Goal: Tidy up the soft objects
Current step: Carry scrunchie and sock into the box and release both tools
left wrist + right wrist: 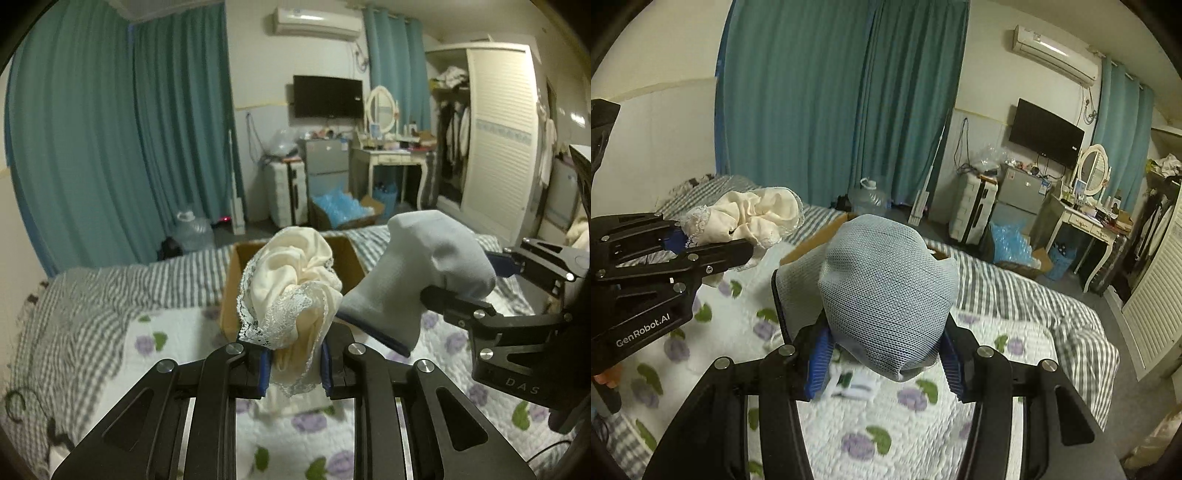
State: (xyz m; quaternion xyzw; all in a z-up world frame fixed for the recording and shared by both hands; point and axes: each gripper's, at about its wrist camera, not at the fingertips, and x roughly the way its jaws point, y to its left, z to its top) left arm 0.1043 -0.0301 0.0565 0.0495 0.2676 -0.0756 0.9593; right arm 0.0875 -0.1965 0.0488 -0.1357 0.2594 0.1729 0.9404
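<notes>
My left gripper (293, 369) is shut on a cream lace-trimmed garment (291, 291), bunched up above the bed; it also shows in the right wrist view (757, 214). My right gripper (886, 354) is shut on a grey-blue mesh padded garment (886, 295), seen in the left wrist view as a pale grey bundle (417, 277) to the right of the cream one. An open cardboard box (240, 273) stands on the bed just behind both garments; its rim shows in the right wrist view (809, 243). Its inside is hidden.
The bed has a white floral quilt (886, 424) and a grey striped sheet (92, 295). Beyond it are teal curtains, a water jug (192, 229), a suitcase, a small fridge, a dressing table (391, 155) and an open wardrobe (498, 140).
</notes>
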